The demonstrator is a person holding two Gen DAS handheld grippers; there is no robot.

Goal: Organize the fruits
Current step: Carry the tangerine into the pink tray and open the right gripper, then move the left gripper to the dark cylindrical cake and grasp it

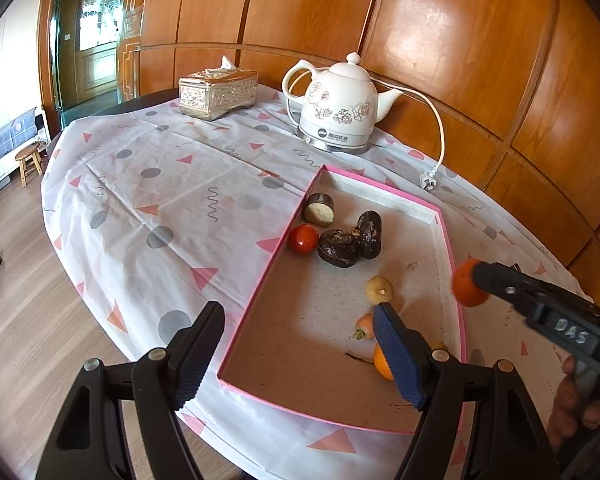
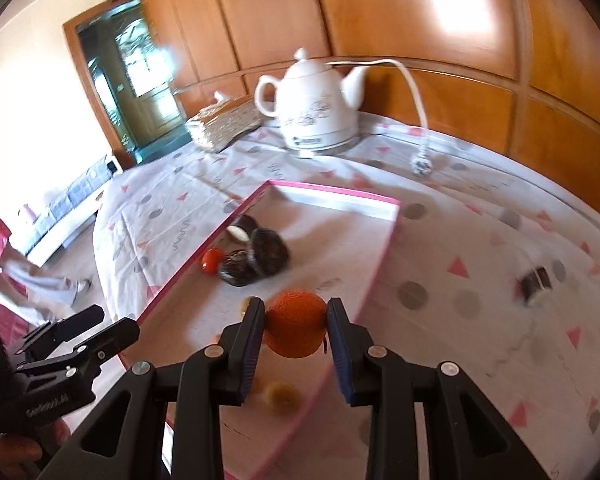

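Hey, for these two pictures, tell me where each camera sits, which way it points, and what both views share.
Left wrist: on the left gripper, angled down at the pink tray; its open fingers show, plus the right gripper holding an orange.
Right wrist: on the right gripper, looking down over the tray; its fingers clamp the orange, left gripper at left.
Shared: tray, kettle, tissue box, tomato.

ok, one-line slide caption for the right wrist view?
Right gripper carries an orange above the pink-rimmed tray of sorted fruit.
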